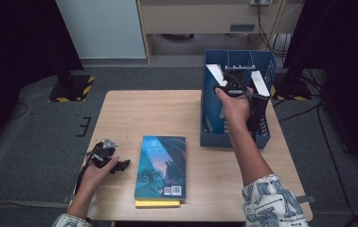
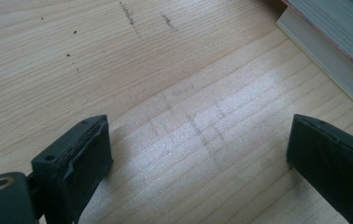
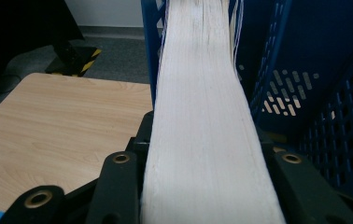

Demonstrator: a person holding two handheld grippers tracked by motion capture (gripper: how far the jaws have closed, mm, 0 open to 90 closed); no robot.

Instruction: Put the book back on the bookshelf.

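My right gripper [image 1: 229, 86] reaches into a blue slotted crate [image 1: 236, 138] at the table's far right. It is shut on a book [image 3: 202, 107] that stands upright near the crate's left wall, its white page edge [image 1: 213, 74] facing me. A second upright book [image 1: 260, 83] leans at the crate's right. My left gripper [image 1: 123, 164] rests on the table at the near left, open, with bare wood between its jaws [image 2: 198, 158]. Just right of it lies a blue-covered book [image 1: 161, 165] flat on a yellow one [image 1: 157, 203].
The wooden table [image 1: 144, 113] has free surface at its back left. The stacked books' page edges [image 2: 333, 51] lie close to my left gripper's right jaw. Dark floor, cables and stands with yellow-black bases [image 1: 73, 87] surround the table.
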